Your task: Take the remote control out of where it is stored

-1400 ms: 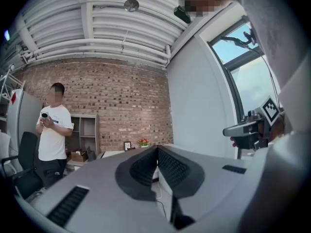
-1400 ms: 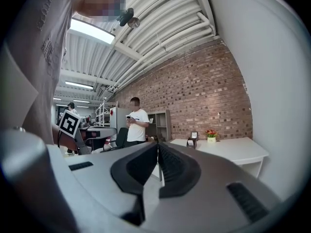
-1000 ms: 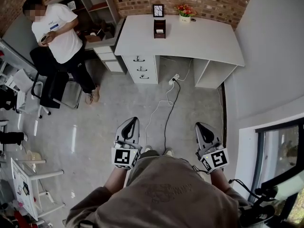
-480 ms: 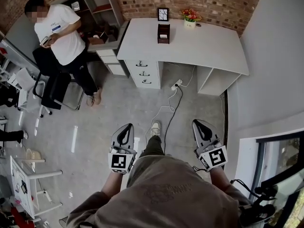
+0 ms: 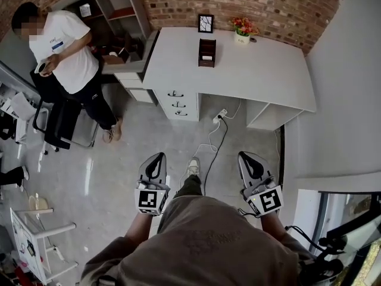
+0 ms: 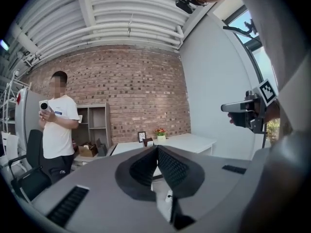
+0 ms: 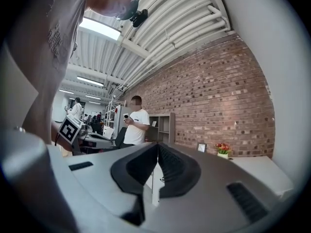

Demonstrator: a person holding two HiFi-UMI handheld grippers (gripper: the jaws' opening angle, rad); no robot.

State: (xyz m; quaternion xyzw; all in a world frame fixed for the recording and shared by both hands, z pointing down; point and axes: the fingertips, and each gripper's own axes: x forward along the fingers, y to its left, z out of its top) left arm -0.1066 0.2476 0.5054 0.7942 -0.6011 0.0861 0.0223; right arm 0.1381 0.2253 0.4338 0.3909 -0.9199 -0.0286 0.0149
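No remote control shows in any view. A white desk (image 5: 250,70) stands against the brick wall ahead, with a drawer unit (image 5: 177,100) under its left end. On the desk are a dark brown box holder (image 5: 206,52), a small picture frame (image 5: 205,22) and a pot of flowers (image 5: 242,28). My left gripper (image 5: 158,156) and right gripper (image 5: 244,155) are held side by side over the floor, well short of the desk. Both point level at it. The left gripper view has its jaws (image 6: 157,147) shut and empty. In the right gripper view the jaws (image 7: 158,144) are likewise shut on nothing.
A person in a white T-shirt (image 5: 62,46) stands at the left by an open shelf unit (image 5: 113,16), holding something small. A black chair (image 5: 56,121) is beside them. A power strip and cables (image 5: 218,113) lie on the floor before the desk. A white wall (image 5: 339,100) runs along the right.
Both grippers have moved forward toward the desk as I walk, and the desk sits nearer in the head view. One foot has stepped ahead. The jaws stay shut.
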